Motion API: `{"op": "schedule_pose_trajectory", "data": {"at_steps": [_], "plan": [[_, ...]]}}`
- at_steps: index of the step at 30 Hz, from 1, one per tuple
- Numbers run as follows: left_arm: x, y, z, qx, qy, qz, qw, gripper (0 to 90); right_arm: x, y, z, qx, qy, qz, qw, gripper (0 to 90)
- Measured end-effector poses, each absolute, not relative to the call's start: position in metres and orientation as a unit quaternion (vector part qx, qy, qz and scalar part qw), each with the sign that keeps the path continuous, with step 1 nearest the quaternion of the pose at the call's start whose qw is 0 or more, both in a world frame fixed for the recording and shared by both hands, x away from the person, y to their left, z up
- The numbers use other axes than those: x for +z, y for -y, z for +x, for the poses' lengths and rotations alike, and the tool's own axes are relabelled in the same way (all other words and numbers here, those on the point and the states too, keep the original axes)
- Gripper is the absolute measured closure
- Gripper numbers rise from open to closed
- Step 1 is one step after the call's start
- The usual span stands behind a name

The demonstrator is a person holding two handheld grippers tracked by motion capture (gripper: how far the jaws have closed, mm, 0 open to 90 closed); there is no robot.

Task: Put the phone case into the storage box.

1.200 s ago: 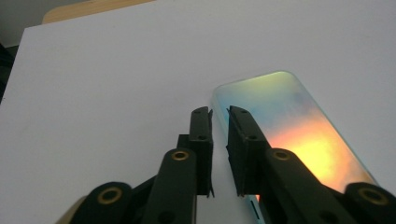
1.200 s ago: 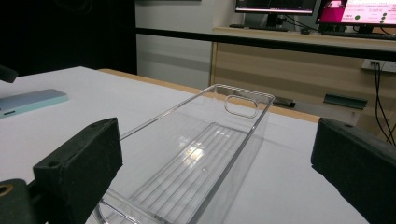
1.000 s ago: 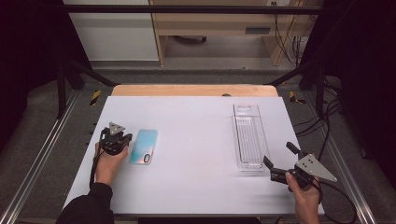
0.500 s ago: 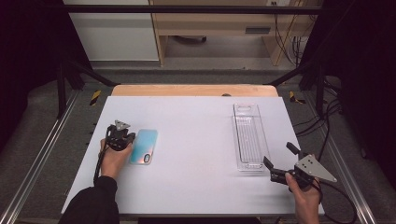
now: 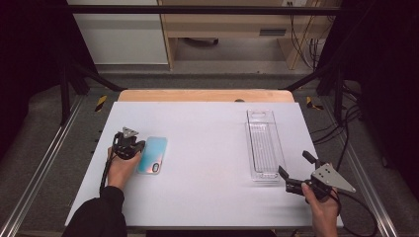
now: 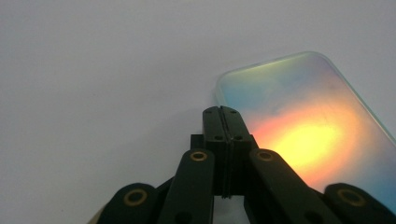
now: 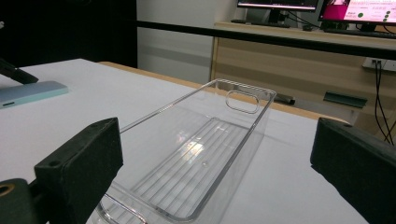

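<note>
High view: phone (image 5: pixel 151 155) outside clear tray (image 5: pixel 262 146) (nothing moved, I judge); left gripper (image 5: pixel 129 146) pinched together empty, right gripper (image 5: pixel 295 174) spread wide.

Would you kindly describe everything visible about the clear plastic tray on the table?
The clear plastic tray is a long, narrow, transparent bin with a ribbed floor and an oval handle cutout in its far end wall. It is empty and stands upright on the white table's right side. The open right gripper sits at its near end, apparently not touching.

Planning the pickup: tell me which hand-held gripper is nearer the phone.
Left. The left hand-held gripper sits at the phone's left edge; the right hand-held gripper is across the table by the tray.
</note>
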State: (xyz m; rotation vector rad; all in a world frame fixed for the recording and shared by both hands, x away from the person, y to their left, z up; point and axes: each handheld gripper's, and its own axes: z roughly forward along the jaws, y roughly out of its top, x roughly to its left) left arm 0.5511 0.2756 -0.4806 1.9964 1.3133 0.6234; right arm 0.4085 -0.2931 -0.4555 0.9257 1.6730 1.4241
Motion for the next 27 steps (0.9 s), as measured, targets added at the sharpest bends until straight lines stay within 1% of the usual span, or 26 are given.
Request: {"op": "schedule_pose_trajectory", "data": {"at_steps": [9,15,20,27], "plan": [[-0.478,-0.263,0.552,0.219,-0.483,0.781,0.331,90.0,-0.456,0.292,0.409,0.554,-0.654,0.361,0.368,2.6],[-0.476,-0.239,0.553,0.205,-0.446,0.808,0.326,90.0,-0.456,0.292,0.409,0.554,-0.655,0.359,0.368,2.7],[-0.477,-0.22,0.549,0.193,-0.424,0.819,0.333,90.0,-0.456,0.292,0.409,0.555,-0.655,0.358,0.366,2.7],[-0.475,-0.197,0.542,0.181,-0.387,0.843,0.327,90.0,-0.456,0.292,0.408,0.555,-0.656,0.358,0.365,2.8]]}}
